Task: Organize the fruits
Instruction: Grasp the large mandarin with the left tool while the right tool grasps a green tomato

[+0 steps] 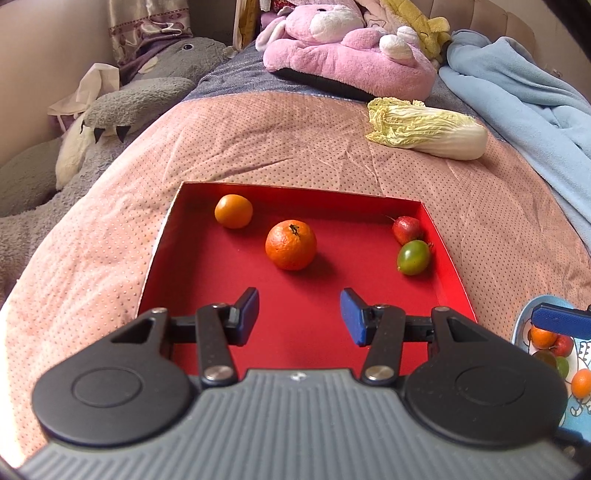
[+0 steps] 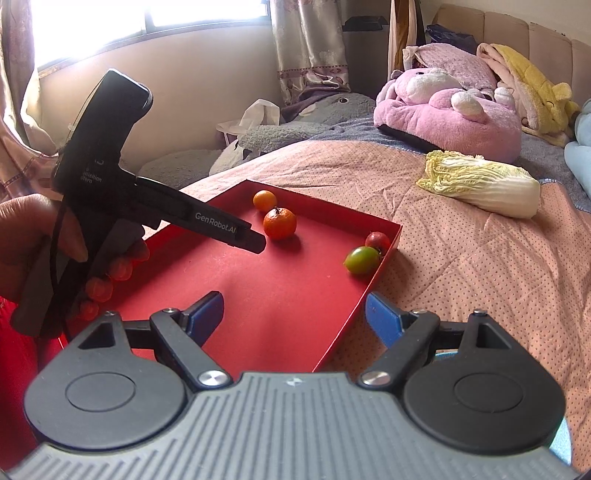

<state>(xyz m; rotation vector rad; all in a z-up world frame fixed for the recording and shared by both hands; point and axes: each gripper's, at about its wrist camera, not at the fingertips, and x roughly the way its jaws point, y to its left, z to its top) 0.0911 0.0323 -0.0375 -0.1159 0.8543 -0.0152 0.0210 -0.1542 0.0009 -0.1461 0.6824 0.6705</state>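
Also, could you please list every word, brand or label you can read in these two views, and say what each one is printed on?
"GenRobot.AI": white print on the black side bar of the left tongs, seen from the right wrist view.
Small white print on the black handle body above that bar: partly cut off and too small to read with confidence.
Small emblem on the grey ribbed housing: a mark, no legible text.
Drawings on the blue plate: no readable words.

A sunlit bedroom with a plush-piled bed

A pink dotted bedspread (image 1: 258, 147) covers the bed, with a padded beige headboard (image 2: 524, 33) behind. A bright window (image 2: 110, 18) in the cream wall (image 2: 203, 81) has patterned curtains (image 2: 310, 48) beside it. A pink plush toy (image 2: 450, 110), a grey plush toy (image 1: 140, 96) and a light-blue blanket (image 1: 517, 85) lie at the far end.
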